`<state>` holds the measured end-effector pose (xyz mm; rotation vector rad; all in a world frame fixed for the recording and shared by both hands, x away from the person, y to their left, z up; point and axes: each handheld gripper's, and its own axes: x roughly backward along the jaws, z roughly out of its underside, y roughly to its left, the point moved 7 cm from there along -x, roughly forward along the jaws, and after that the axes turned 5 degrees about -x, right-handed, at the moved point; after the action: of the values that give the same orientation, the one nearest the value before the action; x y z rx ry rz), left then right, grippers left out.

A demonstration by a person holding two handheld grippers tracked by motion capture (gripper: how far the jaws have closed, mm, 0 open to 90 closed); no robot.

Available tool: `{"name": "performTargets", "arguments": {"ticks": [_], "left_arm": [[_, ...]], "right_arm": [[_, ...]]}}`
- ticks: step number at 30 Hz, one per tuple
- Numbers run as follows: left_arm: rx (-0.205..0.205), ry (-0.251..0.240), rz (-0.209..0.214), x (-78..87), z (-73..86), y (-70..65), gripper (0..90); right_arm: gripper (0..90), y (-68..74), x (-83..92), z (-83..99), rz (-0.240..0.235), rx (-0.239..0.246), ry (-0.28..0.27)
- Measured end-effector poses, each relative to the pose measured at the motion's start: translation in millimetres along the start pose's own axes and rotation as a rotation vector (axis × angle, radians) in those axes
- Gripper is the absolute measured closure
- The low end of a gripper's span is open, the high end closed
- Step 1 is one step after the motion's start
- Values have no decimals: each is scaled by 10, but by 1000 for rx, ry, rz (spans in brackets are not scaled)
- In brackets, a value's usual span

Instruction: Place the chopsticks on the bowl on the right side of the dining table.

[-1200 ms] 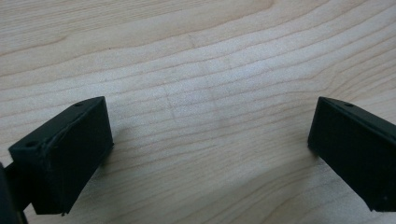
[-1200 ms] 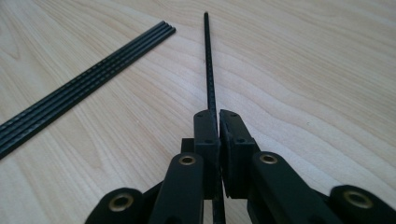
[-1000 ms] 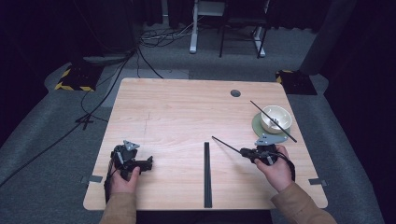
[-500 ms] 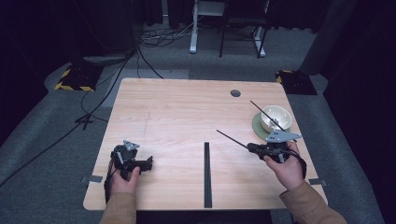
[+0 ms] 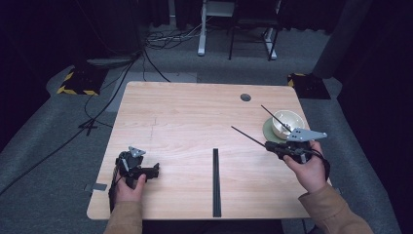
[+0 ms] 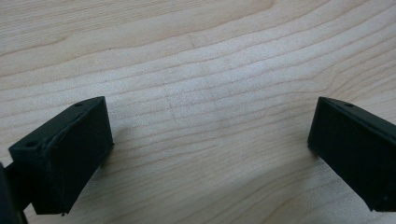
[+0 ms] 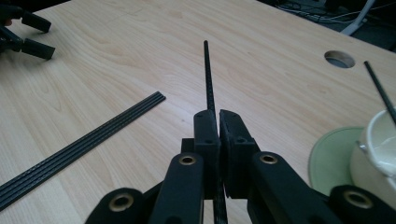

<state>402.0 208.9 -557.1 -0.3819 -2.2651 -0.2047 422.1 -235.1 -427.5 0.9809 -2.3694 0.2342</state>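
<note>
My right gripper is shut on a thin black rod, held off the table right of centre. The rod points up and to the left in the high view. Just behind it stands a white cup on a green saucer, and a second black rod leans out of the cup. My left gripper rests low at the table's front left, jaws open over bare wood with nothing between them.
A bundle of black rods lies flat near the front edge, between the two hands. A round cable hole sits at the back right of the wooden table. Cables and chair legs lie on the floor beyond.
The right hand has risen and shifted right toward the cup, carrying the rod with it. The left hand has stayed where it was.
</note>
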Motion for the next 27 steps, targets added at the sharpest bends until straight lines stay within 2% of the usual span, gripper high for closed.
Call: {"name": "performTargets", "arguments": {"ticks": [5,17,23,24,27], "left_arm": [[-1,-1,0,0,0,0,1],[-1,-1,0,-1,0,0,2],[0,-1,0,0,0,0,1],[0,-1,0,0,0,0,2],[0,-1,0,-1,0,-1,1]], "right_arm": [[868,-71,74,-72,14,12,-10],[868,-359,261,-270,69,-6,-48],[868,-558,335,-349,102,-20,-73],[868,-558,335,-349,102,-20,-73],[868,-699,348,-368,129,-29,-80]]}}
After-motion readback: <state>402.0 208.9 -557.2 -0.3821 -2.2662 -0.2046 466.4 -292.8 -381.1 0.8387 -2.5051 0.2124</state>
